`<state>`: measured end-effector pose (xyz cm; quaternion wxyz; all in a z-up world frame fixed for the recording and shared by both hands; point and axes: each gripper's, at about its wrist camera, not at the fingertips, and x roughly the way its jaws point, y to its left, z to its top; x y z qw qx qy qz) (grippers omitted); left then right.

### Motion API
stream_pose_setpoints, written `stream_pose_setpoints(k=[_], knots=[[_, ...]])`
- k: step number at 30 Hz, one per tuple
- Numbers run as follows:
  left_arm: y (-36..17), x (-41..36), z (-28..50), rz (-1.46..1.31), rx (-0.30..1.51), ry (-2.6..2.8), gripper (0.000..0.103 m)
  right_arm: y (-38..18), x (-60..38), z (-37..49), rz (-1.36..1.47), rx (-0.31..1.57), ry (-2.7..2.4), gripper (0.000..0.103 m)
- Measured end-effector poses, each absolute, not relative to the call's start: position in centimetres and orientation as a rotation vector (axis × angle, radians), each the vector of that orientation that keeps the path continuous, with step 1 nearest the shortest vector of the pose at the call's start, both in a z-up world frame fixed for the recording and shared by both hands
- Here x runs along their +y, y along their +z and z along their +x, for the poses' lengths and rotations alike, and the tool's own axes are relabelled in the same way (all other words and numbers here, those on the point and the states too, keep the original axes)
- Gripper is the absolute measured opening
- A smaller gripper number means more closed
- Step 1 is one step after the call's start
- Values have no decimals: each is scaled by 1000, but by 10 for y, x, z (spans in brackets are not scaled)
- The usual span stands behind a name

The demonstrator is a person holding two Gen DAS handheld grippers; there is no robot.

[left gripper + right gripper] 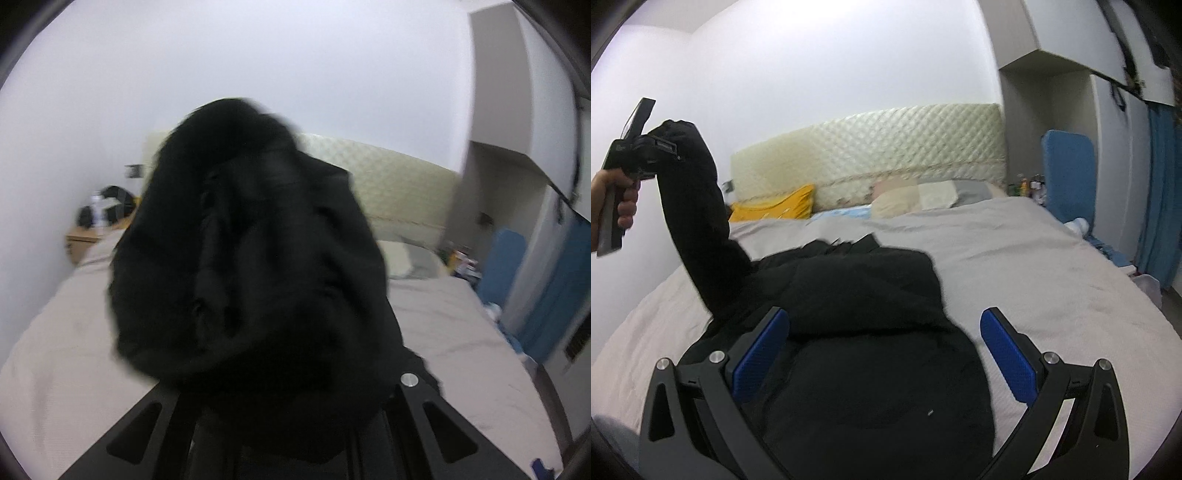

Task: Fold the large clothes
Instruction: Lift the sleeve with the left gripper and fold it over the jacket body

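Overhead, one black garment [857,332] sprawls across the grey bed [1052,280], a single sleeve hoisted at left by the left tool [659,146], clamped shut on its end. Only the right view shows the right tool [884,343] spread wide and empty above the near fabric, plus one yellow pillow [775,208]; the left view is mostly blocked by cloth.

Left wrist view: the black garment [251,258] fills the centre, motion-blurred at its upper edge, and hides the left gripper [280,398] fingertips; jaw position cannot be determined there. Items on the wooden nightstand [83,240] beyond the bed's far left corner are too blurred to identify. Right wrist view: the garment's near end is cut off by the lower picture edge.
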<state>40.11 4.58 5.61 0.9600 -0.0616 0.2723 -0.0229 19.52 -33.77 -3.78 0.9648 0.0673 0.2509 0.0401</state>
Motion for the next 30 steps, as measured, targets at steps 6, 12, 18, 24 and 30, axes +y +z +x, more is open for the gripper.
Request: stream_pose_setpoints(k=[6,12,18,24,30], knots=[[17,-63,430,-20,608,-199,10,-51,-348,197,143,515,89,103],[-62,-146,457,15,716,-335,10,-58,-347,199,139,507,105,103],[-153,-189,488,18,831,-374,10,-72,-359,213,205,551,106,103],[-202,-189,492,33,848,-378,10,-80,-371,220,273,558,93,103],[-220,-189,507,57,899,-398,10,-88,-364,230,251,580,99,103]])
